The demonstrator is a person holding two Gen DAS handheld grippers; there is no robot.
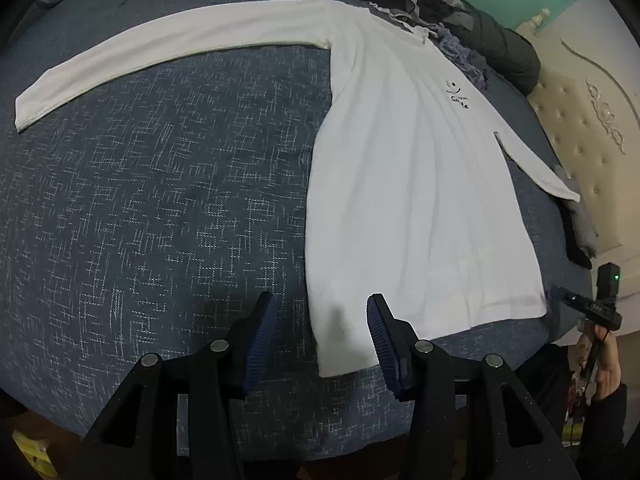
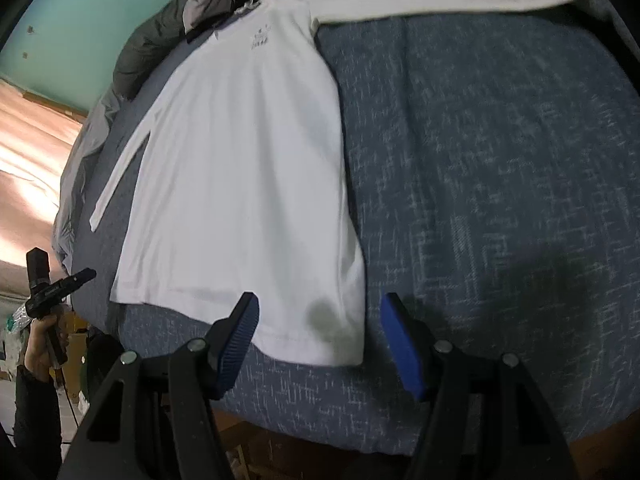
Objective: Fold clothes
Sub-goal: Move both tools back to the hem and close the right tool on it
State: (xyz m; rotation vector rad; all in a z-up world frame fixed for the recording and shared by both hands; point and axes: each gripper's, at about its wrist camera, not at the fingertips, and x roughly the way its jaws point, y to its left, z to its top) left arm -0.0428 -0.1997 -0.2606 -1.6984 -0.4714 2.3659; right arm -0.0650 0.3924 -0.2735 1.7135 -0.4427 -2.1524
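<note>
From the left wrist we see a headboard (image 1: pixel 580 128) the other view lacks; the right wrist alone shows a wooden floor (image 2: pixel 28 152). The white shirt (image 1: pixel 412 184) lies flat on the blue bedspread (image 1: pixel 160 200), hem towards us, collar away, one sleeve stretched sideways. Our left gripper (image 1: pixel 320 336) and right gripper (image 2: pixel 318 334) hover apart above hem corners, gripping nothing.

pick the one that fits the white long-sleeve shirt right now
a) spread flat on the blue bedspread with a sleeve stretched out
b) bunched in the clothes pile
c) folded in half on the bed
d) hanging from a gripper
a: the white shirt lies flat on the blue bedspread, one long sleeve stretched out sideways, neither gripper gripping it.
</note>
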